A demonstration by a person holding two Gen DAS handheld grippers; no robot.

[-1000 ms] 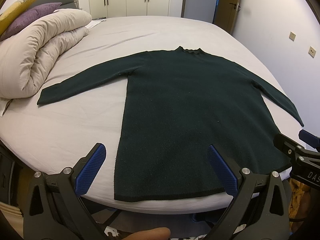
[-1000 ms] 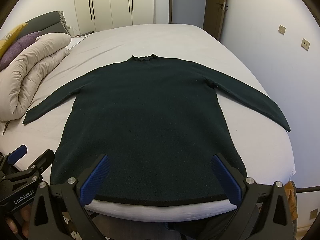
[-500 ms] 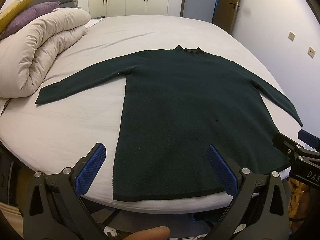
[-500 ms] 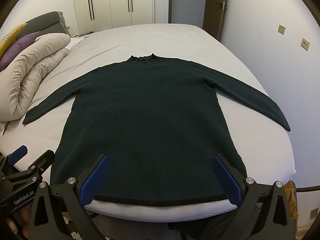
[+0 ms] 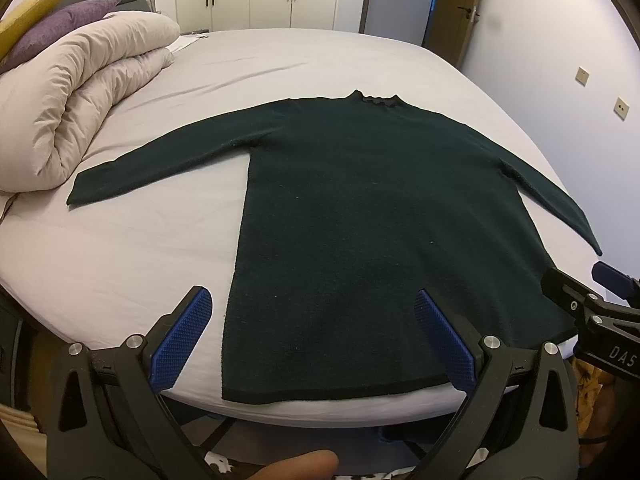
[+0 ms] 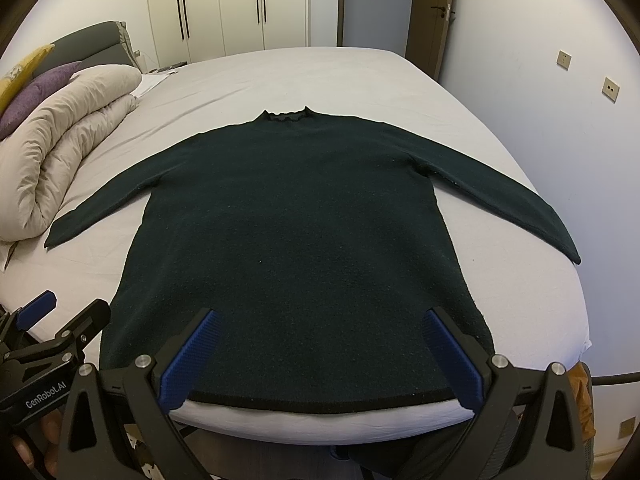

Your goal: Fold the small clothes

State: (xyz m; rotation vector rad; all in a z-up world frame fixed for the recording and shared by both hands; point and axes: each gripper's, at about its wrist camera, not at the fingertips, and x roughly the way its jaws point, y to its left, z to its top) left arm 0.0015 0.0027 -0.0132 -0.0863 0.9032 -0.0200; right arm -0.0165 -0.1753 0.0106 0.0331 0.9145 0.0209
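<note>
1. At nine o'clock in my left wrist view, a rolled beige duvet (image 5: 80, 104) lies just beside the left sleeve cuff (image 5: 86, 192).
2. My left gripper (image 5: 316, 336) hovers with jaws wide apart, empty, framing the hem's left corner.
3. Centre, the dark green sweater (image 5: 372, 216) lies flat on the bed (image 5: 120, 264), collar at twelve o'clock, hem at six by the mattress edge.
4. My right gripper (image 6: 320, 354) hovers over the hem's middle, jaws wide apart, empty.
5. Risk, as I judge it: pinching the sheet along with the knit would drag the sweater off the edge.
6. Hard to tell: how high either gripper is above the cloth; the floor below is mostly hidden.
</note>
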